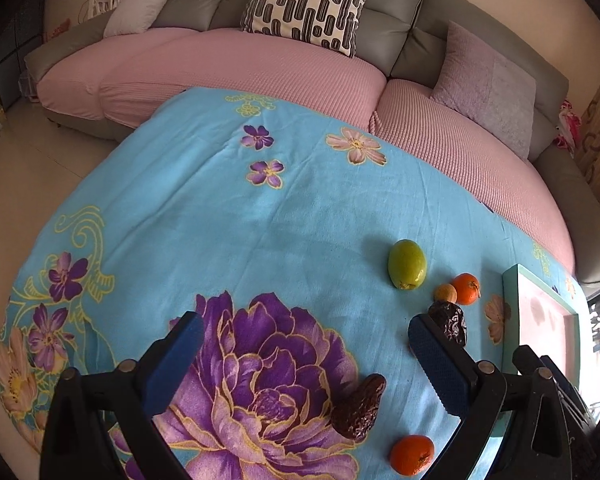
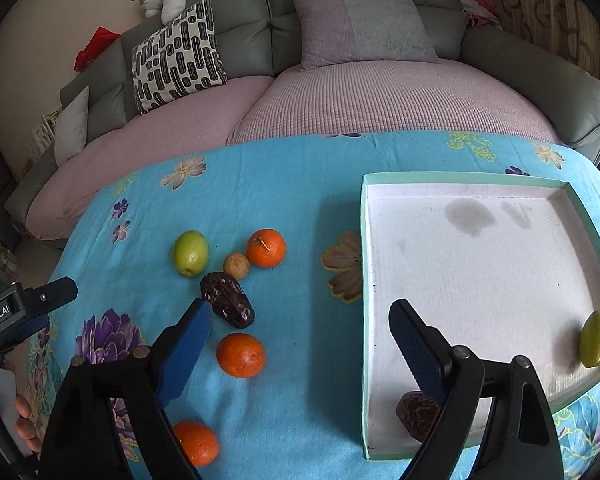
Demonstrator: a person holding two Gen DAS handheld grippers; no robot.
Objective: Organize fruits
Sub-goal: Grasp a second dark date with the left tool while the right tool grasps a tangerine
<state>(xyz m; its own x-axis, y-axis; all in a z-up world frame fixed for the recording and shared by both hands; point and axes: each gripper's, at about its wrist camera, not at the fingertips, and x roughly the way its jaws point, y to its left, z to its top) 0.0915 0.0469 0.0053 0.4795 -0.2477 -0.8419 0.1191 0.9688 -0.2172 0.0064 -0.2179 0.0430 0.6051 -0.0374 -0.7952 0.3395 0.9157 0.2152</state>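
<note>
Blue floral cloth [image 2: 300,200] w/ loose fruits [image 2: 240,355], tray [image 2: 365,320]; maybe a table.

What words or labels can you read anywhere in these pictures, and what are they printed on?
"enRobot.AI": white print on the body of the left gripper, seen at the left edge of the right wrist view; the word's start is cut off by the frame.
Nothing else is readable; the fruits, tray and cloth carry no text.

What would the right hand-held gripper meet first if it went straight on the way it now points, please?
Probably the blue floral cloth: the right hand-held gripper is open, with bare fabric between its fingers. Depth is unclear.
</note>
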